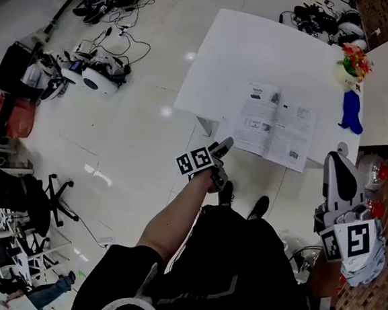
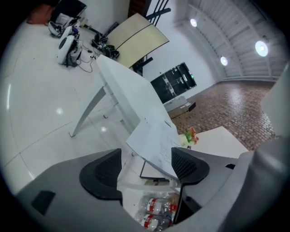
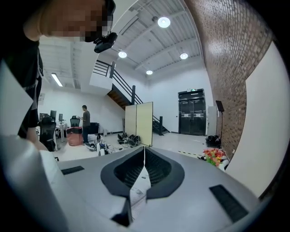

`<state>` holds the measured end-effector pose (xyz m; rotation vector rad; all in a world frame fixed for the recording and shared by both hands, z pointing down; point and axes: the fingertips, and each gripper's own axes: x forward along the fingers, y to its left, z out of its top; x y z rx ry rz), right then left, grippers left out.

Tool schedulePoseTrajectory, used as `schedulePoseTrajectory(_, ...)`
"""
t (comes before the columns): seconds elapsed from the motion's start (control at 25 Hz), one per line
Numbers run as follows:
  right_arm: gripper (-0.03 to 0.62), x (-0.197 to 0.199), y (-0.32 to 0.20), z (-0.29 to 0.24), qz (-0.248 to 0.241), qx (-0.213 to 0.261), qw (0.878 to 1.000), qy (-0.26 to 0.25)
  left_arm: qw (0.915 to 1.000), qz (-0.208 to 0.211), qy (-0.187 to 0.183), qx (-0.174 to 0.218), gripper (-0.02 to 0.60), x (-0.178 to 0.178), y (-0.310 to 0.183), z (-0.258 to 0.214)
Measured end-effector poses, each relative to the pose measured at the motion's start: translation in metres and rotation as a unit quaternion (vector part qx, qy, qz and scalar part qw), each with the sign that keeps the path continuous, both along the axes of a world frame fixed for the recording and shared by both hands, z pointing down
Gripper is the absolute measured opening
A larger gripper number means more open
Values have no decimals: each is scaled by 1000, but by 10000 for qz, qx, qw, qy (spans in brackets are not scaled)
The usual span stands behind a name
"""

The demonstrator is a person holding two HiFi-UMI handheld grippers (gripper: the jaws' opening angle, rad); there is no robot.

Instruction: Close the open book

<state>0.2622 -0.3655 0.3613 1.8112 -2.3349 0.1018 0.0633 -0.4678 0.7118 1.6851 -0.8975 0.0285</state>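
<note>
The open book (image 1: 276, 125) lies flat on the white table (image 1: 238, 46), its near edge hanging over the table's front side. My left gripper (image 1: 223, 162) is held just short of the book's near left corner. In the left gripper view it (image 2: 146, 156) stands open, with the overhanging page (image 2: 156, 145) ahead of the pads and untouched. My right gripper (image 1: 337, 162) hangs off the table's near right corner, away from the book. In its own view the jaws (image 3: 144, 149) meet at the tips, and a sliver of printed page (image 3: 139, 192) shows through the gap behind them.
A pot of flowers (image 1: 353, 63) and a blue object (image 1: 351, 111) stand at the table's right end, beside a second white table (image 1: 386, 100). Plastic bottles (image 2: 156, 210) lie under the table. Cables and gear (image 1: 96, 75) litter the floor at the far left, with an office chair (image 1: 46, 197) nearer.
</note>
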Motion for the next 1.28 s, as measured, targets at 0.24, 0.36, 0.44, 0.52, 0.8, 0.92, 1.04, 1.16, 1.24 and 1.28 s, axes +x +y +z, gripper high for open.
schedulePoseTrajectory(0.24, 2, 29, -6, -5, -30, 16, 9999, -100, 9970, -541, 474, -298, 333, 12, -13, 11)
schedulePoseTrajectory(0.36, 2, 39, -7, -5, 7, 17, 10000, 53, 9970, -596, 435, -215, 208, 9, -19, 8)
schedulePoseTrajectory(0.44, 2, 43, -6, 0, 33, -55, 10000, 36, 9969, -661, 391, -164, 113, 4, -20, 4)
schedulePoseTrajectory(0.52, 2, 45, -5, -1, 53, -60, 10000, -12, 9966, -671, 461, -128, 52, 4, -19, -2)
schedulePoseTrajectory(0.8, 2, 48, -9, -1, 56, 16, 10000, -36, 9975, -465, 531, 82, 15, 10, -22, -20)
schedulePoseTrajectory(0.92, 2, 47, -11, -11, 71, 144, 9999, -3, 9955, -440, 746, 387, 12, 15, -23, -47)
schedulePoseTrajectory(1.04, 2, 44, -8, -20, 73, 237, 9997, 63, 9892, -92, 1082, 986, 12, 32, -13, -92)
schedulePoseTrajectory(1.16, 2, 41, -7, -30, 43, 351, 9993, 76, 9819, 594, 824, 1597, 12, 62, 4, -130)
schedulePoseTrajectory(1.24, 2, 47, -4, -32, 74, 393, 9992, 78, 9746, 1070, 476, 1910, 12, 90, 15, -141)
schedulePoseTrajectory(1.28, 2, 51, -1, -33, 109, 400, 9991, 73, 9703, 1272, 313, 2032, 12, 104, 20, -144)
